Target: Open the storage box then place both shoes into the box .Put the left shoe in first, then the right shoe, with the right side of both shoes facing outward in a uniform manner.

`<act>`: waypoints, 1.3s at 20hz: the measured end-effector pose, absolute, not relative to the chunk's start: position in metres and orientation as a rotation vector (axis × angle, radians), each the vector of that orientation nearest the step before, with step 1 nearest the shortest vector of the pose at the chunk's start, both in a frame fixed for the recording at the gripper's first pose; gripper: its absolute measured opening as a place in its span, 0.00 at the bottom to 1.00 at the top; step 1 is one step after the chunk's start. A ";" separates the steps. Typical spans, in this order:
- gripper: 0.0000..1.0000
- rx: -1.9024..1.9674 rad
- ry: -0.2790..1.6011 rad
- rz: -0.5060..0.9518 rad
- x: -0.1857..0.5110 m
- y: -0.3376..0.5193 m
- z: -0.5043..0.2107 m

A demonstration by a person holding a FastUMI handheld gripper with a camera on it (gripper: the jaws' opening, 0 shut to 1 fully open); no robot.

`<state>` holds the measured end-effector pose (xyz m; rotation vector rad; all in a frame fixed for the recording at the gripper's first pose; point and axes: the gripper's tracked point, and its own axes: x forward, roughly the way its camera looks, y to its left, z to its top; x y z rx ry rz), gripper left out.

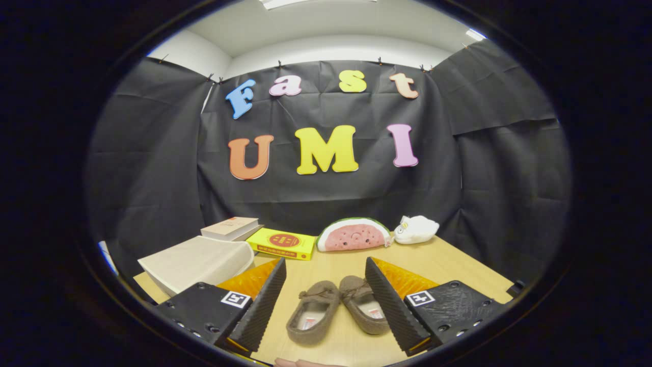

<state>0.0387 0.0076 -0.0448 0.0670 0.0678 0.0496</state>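
Observation:
Two small brown slipper-like shoes lie side by side on the wooden table (458, 265), toes pointing away from me. The left shoe (311, 312) and the right shoe (362, 305) sit between my fingers, below them. My gripper (326, 285) is open, its fingers wide apart and touching neither shoe. A pale storage box (198, 261) with its lid down stands beyond my left finger (262, 300), on the table's left side.
Behind the box lies a closed book (230, 227) and a yellow box (281, 243). A watermelon-slice plush (354, 235) and a white plush (415, 229) sit at the table's back edge. Black cloth walls close the booth. A fingertip of a person shows just beneath the shoes.

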 end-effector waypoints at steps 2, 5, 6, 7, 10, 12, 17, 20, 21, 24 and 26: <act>0.95 0.078 0.075 0.071 0.047 0.014 -0.047; 0.95 0.104 0.081 0.112 0.060 0.027 -0.047; 0.95 0.116 0.079 0.133 0.065 0.031 -0.047; 0.95 0.128 0.080 0.156 0.071 0.037 -0.047; 0.95 0.184 0.115 0.247 0.090 0.059 -0.059; 0.95 0.244 0.155 0.336 0.099 0.079 -0.066; 0.95 0.382 0.228 0.568 0.114 0.131 -0.074; 0.95 0.427 0.322 0.646 0.119 0.156 -0.099; 0.95 0.443 0.352 0.668 0.121 0.164 -0.107; 0.95 0.529 0.430 0.749 0.120 0.186 -0.122; 0.95 0.607 0.475 0.781 0.122 0.192 -0.127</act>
